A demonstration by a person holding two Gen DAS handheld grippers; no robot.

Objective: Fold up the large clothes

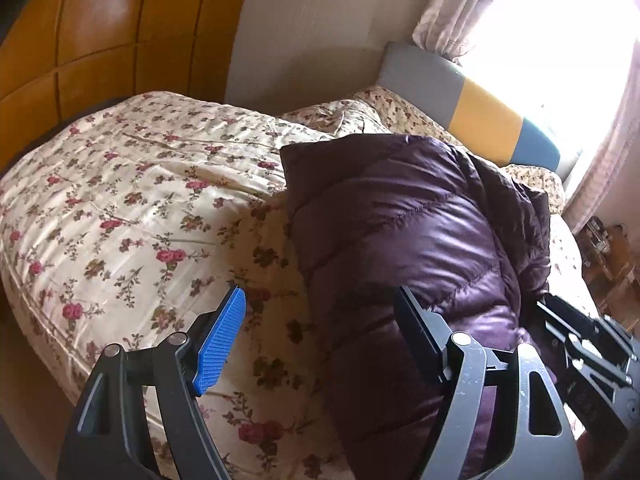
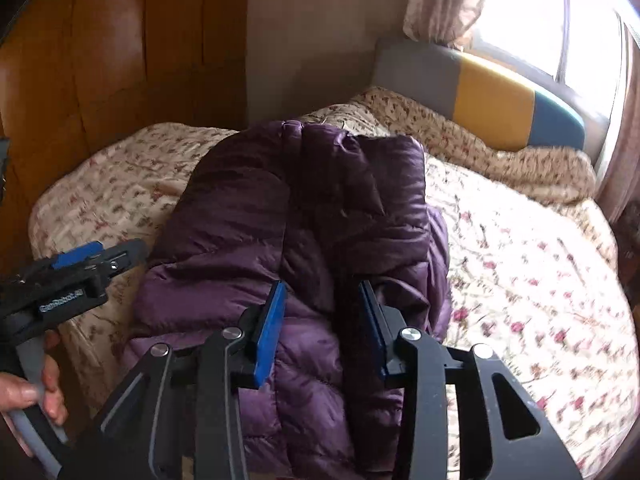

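A dark purple quilted down jacket lies folded in a bundle on the floral bed cover. My left gripper is open above the bed, its blue pad over the cover and its other finger at the jacket's left edge. In the right wrist view the jacket lies lengthwise ahead. My right gripper is open, its fingers over the jacket's near end with puffy fabric between them. The left gripper shows at the left, beside the jacket.
A grey, yellow and blue headboard stands at the far end under a bright window with curtains. A brown wooden wardrobe is on the left. The bed's near left edge drops off. A cluttered shelf is at the right.
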